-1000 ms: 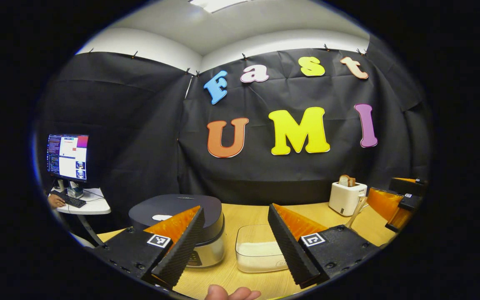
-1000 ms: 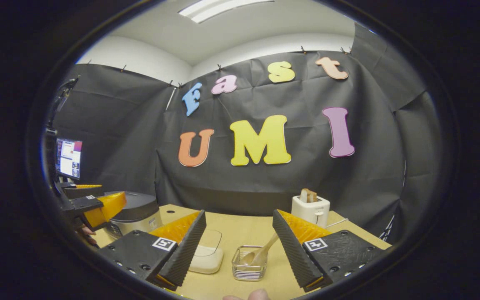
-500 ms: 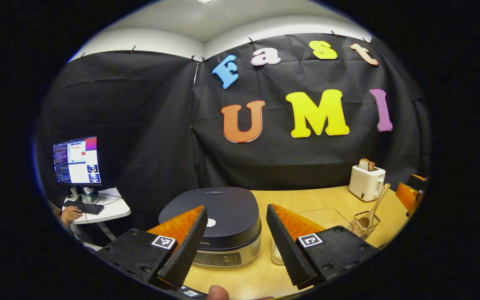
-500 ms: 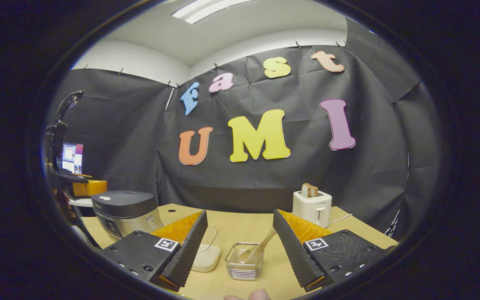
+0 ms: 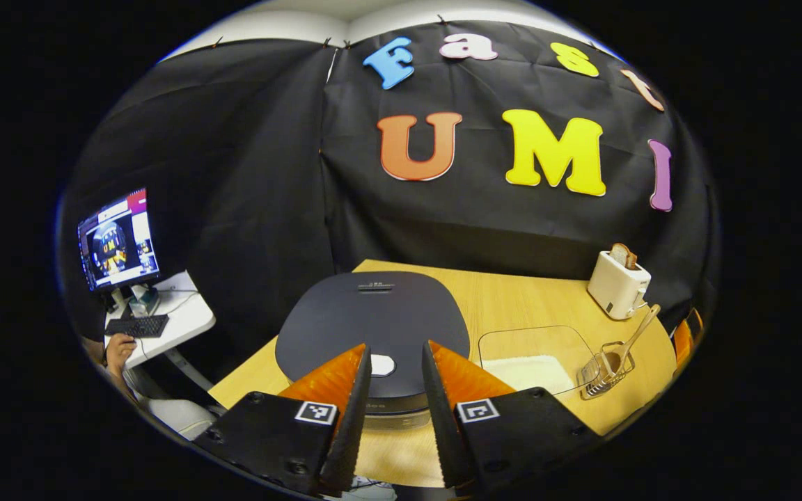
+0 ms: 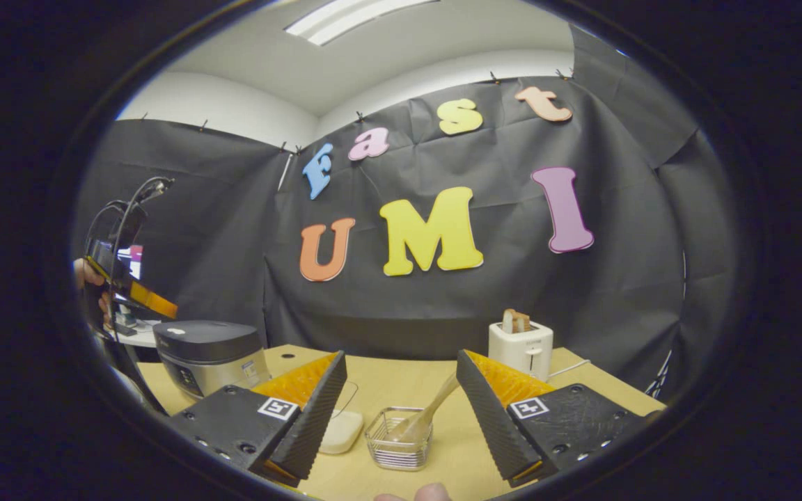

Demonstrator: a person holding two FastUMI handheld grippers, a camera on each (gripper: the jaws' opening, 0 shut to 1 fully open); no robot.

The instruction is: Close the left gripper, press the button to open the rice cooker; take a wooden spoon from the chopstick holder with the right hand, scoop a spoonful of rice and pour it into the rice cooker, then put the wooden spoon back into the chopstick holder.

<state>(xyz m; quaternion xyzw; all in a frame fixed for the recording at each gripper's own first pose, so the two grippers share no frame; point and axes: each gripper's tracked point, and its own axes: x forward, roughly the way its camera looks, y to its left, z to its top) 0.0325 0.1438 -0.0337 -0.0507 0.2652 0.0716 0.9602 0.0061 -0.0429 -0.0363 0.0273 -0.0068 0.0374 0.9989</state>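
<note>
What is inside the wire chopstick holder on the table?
The chopstick holder holds one wooden spoon, bowl down, its handle leaning out toward the toaster. The holder's floor under the spoon bowl is covered, so anything lying there cannot be seen.

The rice cooker (image 5: 373, 320) has a dark lid with a small white button (image 5: 381, 364) and a shiny silver body (image 6: 216, 372). The desk (image 5: 512, 306) is light wood. The toaster (image 5: 618, 284) is white. The spoon (image 6: 427, 416) is pale wood.

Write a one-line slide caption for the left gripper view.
Left gripper, jaws narrowed but apart, poised above the closed rice cooker and its white lid button.
</note>
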